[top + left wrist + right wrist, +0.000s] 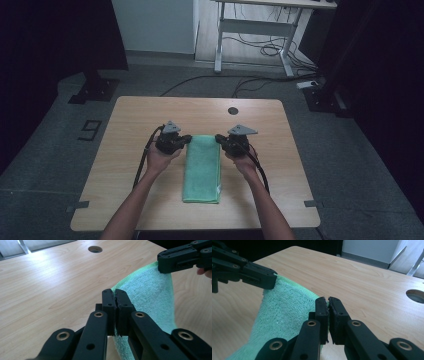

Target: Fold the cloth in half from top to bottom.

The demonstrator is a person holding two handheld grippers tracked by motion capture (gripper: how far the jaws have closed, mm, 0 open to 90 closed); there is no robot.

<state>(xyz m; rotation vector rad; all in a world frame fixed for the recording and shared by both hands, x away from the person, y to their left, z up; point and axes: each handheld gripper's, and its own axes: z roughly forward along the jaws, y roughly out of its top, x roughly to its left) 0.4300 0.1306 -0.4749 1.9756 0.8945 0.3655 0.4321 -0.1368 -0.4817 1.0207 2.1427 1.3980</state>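
A soft green terry towel (202, 167), folded into a long strip, lies in the middle of the light wooden tabletop (125, 125). Its long side runs away from the person. The near end lies flat on the wood. The far end is lifted a little off the tabletop.

The left gripper (187, 139) pinches the far left corner of the towel. In the left gripper view, its two black jaws are squeezed tight together, and the green edge of the towel (150, 295) goes in between the tips. The left gripper (115, 293) is clenched on the cloth.

The right gripper (219, 138) pinches the far right corner. In the right gripper view, its jaws are pressed close too, with the towel (284, 307) caught at the tips of the right gripper (327, 300).

Each gripper view also shows the other gripper farther off, holding its own corner. The cloth hangs in a soft curve between the two corners.

The person's left hand (159, 159) and right hand (244, 161) hold the grippers on either side of the towel. A small round hole (232, 110) sits in the tabletop beyond the towel.
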